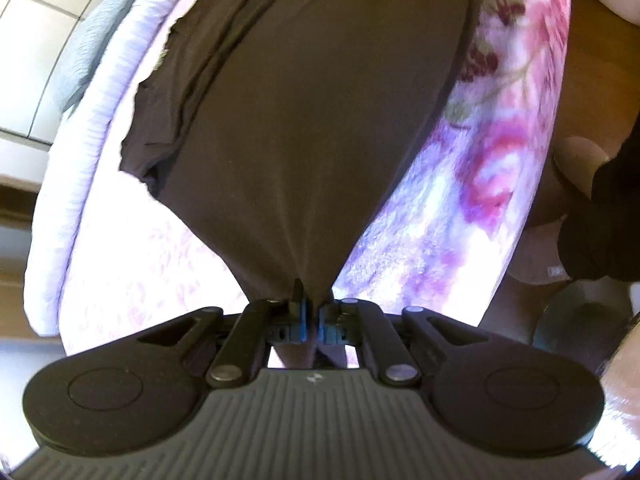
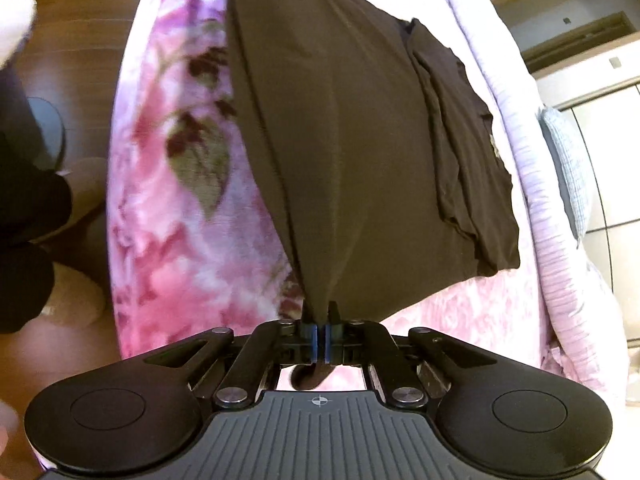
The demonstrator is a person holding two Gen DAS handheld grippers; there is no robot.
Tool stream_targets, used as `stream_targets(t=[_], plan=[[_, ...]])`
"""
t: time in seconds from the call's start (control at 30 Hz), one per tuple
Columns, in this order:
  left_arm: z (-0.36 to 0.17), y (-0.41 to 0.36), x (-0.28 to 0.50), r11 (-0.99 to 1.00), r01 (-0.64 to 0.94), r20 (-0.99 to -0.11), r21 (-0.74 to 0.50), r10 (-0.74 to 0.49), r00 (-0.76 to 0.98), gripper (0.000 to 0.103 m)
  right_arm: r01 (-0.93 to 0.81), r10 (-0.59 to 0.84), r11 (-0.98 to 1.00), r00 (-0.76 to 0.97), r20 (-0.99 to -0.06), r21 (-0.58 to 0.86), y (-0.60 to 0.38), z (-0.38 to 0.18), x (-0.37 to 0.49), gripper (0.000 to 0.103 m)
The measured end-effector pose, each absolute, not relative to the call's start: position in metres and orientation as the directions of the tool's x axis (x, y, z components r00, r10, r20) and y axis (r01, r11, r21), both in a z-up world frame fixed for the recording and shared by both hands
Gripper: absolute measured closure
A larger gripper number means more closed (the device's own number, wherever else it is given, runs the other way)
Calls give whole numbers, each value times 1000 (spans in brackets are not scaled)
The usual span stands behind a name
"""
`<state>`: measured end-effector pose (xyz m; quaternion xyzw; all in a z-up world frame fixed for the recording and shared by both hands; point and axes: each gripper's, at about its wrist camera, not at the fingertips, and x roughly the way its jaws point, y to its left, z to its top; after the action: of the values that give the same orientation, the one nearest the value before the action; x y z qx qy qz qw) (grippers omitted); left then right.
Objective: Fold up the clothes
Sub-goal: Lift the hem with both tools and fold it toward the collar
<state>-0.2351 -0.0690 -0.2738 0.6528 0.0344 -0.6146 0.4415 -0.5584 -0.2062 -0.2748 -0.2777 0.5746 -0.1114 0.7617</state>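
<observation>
A dark brown garment [image 1: 312,112] is stretched out over a pink floral bed. My left gripper [image 1: 310,308] is shut on one near corner of it, the cloth pulled taut into a point at the jaws. In the right wrist view the same garment [image 2: 352,160] runs away from my right gripper [image 2: 320,332], which is shut on the other near corner. A folded sleeve or flap lies along the garment's far side, on the left in the left wrist view [image 1: 172,120] and on the right in the right wrist view [image 2: 460,140].
A pink floral blanket [image 1: 492,168] covers the bed [image 2: 176,184], with a pale quilted edge [image 1: 80,184] beside it. A blue-grey pillow [image 2: 568,168] lies at the bed's far side. Dark wooden floor [image 2: 80,40] and the person's dark-clothed legs [image 2: 28,200] are beside the bed.
</observation>
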Motion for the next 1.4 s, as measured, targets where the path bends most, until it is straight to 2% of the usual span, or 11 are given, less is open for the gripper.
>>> stream_targets(t=[0.23,0.37,0.6,0.7,0.8,0.97,1.13,1.4], plan=[[-251,-42,-248,-610,616,-859,498,-446,253,100,-137,-415,869,322,-851,-476,-175,-251,-577,102],[-217,-53,-248,-596,630,-857,497,-453,247,100,-102,-381,896,325,-866,-433,-179,-227,-583,102],[-146,-173,-196,-545,658,-821,520,-530,211,99,-13,-453,870,376,-808,-494,-280,-146,-545,101],[-138,-252,-161,-562,693,-854,452,-498,153,98,17,-466,870,358,-809,-493,-347,-130,-510,101],[-150,-330,-131,-606,698,-885,382,-458,87,98,51,-456,885,304,-837,-463,-418,-135,-473,101],[-195,-423,-96,-685,663,-923,303,-384,24,98,202,-376,920,211,-902,-336,-525,-161,-427,101],[-224,-479,-71,-714,666,-953,214,-303,-19,98,245,-324,928,157,-933,-280,-588,-191,-398,101],[-260,-549,-54,-652,750,-974,110,-222,-50,97,337,-187,934,186,-964,-116,-666,-218,-392,101]])
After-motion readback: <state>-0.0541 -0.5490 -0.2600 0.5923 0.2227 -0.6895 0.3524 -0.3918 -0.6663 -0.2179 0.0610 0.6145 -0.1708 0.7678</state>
